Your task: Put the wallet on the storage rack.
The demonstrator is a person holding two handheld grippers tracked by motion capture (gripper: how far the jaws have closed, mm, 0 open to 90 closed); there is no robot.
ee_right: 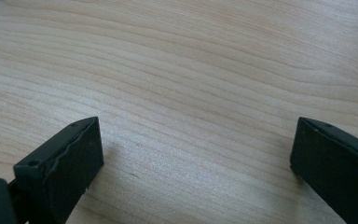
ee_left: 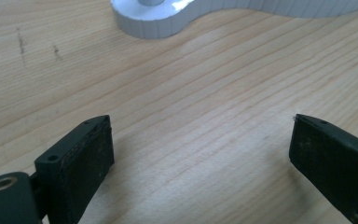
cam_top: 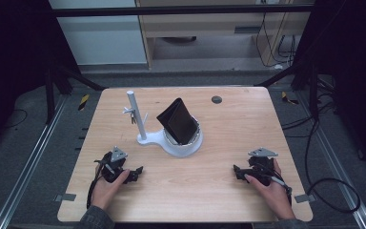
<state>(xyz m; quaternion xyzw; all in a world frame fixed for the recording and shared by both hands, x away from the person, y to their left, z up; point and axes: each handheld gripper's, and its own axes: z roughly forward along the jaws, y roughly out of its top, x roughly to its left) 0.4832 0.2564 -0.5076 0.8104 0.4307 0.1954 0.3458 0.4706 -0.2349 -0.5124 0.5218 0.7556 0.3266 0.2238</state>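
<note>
On the wooden table (cam_top: 219, 157), the left gripper (cam_top: 134, 173) and the right gripper (cam_top: 238, 172) are resting near the front edge, well apart, each with its jaws spread wide over bare wood and gripping nothing. Farther back between them, a black wallet (cam_top: 178, 120) is standing tilted in the bowl of a white stand (cam_top: 183, 147), beside its upright post (cam_top: 136, 114).

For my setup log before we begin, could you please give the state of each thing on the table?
Dark brown leather wallet: folded shut, standing tilted in the dish.
White plastic stand with post and round dish: upright; small keys hang on its post.
Left gripper: open, empty, low over the table.
Right gripper: open, empty, low over the table.
</note>
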